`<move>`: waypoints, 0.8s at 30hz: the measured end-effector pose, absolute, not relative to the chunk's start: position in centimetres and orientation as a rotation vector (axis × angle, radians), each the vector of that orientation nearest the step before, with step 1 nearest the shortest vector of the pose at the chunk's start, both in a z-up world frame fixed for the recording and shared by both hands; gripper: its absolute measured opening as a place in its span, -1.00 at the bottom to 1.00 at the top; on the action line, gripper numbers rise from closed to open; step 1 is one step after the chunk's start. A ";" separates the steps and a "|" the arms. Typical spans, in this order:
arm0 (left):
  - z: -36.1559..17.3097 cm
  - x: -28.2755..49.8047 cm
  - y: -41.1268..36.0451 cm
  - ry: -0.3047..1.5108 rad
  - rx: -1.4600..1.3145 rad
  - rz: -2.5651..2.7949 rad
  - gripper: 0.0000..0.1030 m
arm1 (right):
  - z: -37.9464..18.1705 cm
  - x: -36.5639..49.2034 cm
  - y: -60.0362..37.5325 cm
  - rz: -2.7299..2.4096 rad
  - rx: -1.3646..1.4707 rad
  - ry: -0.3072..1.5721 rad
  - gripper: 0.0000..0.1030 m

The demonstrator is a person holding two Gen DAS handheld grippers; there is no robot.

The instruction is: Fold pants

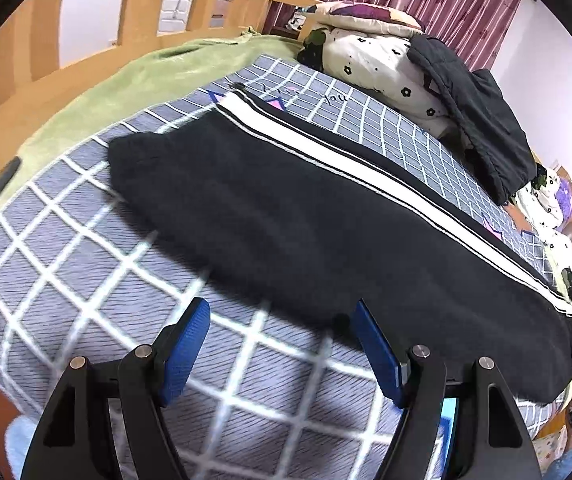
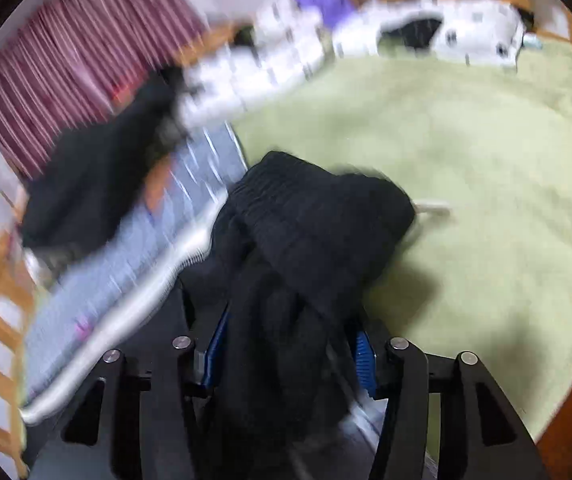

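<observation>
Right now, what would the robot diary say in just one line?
step: fold pants | left tongs: open, empty, above checked sheet | right tongs: around bunched black pants, grip unclear | pants: lengthwise on bed

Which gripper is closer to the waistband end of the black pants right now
Right. The right gripper has the bunched waistband between its fingers. The left gripper is open and empty, over the checked sheet beside the pants' near edge, far along the leg.

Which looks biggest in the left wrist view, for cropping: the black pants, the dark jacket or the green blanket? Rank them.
1. black pants, clearly largest.
2 and 3. green blanket and dark jacket look similar in area; fisheye distortion and distance make ranking them unsure.
</observation>
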State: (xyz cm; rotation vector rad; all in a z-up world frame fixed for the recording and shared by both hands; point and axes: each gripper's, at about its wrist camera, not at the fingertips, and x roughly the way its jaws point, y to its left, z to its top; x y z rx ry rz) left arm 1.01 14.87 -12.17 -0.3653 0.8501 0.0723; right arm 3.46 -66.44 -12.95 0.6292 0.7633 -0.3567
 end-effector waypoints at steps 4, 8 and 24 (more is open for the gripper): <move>-11.5 -0.2 16.2 0.829 -0.332 0.090 0.41 | -12.2 -0.4 -65.4 -0.387 0.537 0.752 0.12; -10.1 -0.8 17.1 0.767 -0.324 0.046 0.41 | -8.9 -2.4 -63.5 -0.448 0.395 0.729 0.13; -7.5 14.7 19.2 0.806 -0.219 0.105 0.40 | -5.0 11.3 -43.5 -0.111 0.065 0.741 0.37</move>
